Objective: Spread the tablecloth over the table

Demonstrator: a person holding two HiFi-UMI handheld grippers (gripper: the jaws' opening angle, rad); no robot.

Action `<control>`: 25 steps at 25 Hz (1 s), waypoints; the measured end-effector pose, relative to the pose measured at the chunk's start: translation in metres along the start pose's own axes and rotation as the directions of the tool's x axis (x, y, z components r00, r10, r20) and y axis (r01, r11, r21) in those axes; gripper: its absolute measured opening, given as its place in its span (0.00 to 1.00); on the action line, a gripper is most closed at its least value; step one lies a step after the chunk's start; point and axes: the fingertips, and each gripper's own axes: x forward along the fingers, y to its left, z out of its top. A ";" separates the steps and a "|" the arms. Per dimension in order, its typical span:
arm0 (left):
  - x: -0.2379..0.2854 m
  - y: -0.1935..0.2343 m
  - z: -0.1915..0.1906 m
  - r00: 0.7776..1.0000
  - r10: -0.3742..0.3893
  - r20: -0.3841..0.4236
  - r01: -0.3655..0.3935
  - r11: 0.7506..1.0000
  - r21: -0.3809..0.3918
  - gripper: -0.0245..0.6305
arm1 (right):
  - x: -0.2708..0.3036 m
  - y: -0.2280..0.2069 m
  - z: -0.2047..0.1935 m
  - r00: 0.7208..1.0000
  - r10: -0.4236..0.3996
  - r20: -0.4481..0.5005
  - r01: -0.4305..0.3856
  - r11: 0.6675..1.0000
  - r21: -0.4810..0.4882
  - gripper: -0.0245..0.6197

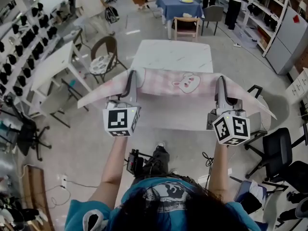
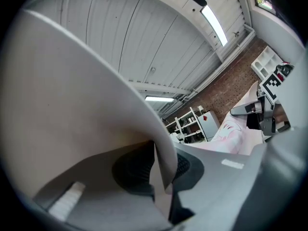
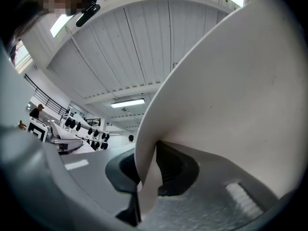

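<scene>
A pale pink checked tablecloth [image 1: 178, 83] with a rabbit print hangs stretched in the air over the white marble table [image 1: 173, 54]. My left gripper [image 1: 132, 76] is shut on the cloth's left part, and my right gripper [image 1: 221, 81] is shut on its right part. In the left gripper view the cloth's pale underside [image 2: 72, 105] folds down between the dark pads [image 2: 134, 170], with the other gripper [image 2: 262, 107] at the right. In the right gripper view the cloth [image 3: 226, 90] is pinched the same way between the pads [image 3: 171, 170]. Both point slightly upward at the ceiling.
A chair with a round cushion [image 1: 103, 57] stands left of the table, and a wooden chair [image 1: 186, 27] stands behind it by a blue-covered table [image 1: 178, 6]. Black office chairs [image 1: 281, 150] stand at the right. People stand at the back. A long white bench [image 1: 50, 66] runs along the left.
</scene>
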 end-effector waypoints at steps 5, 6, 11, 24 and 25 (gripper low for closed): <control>0.020 0.019 0.006 0.999 0.024 0.029 -0.024 1.000 0.017 0.10 | 0.032 0.004 0.000 0.999 0.033 0.007 -0.033 0.999 0.007 0.09; 0.023 0.023 0.004 0.999 0.028 0.029 -0.028 0.999 0.015 0.10 | 0.038 0.005 -0.002 0.999 0.037 0.004 -0.037 0.999 0.011 0.09; 0.047 0.045 -0.019 0.999 0.039 0.018 -0.039 0.999 0.001 0.10 | 0.072 0.010 -0.021 0.998 0.055 -0.019 -0.055 0.998 0.013 0.09; 0.161 0.156 -0.074 1.000 0.002 0.023 -0.001 0.999 -0.046 0.10 | 0.228 0.043 -0.059 0.999 0.024 -0.023 -0.024 1.000 0.014 0.08; 0.169 0.165 -0.078 1.000 -0.007 0.027 0.008 0.999 -0.049 0.10 | 0.239 0.047 -0.061 1.000 0.018 -0.020 -0.018 1.000 0.011 0.08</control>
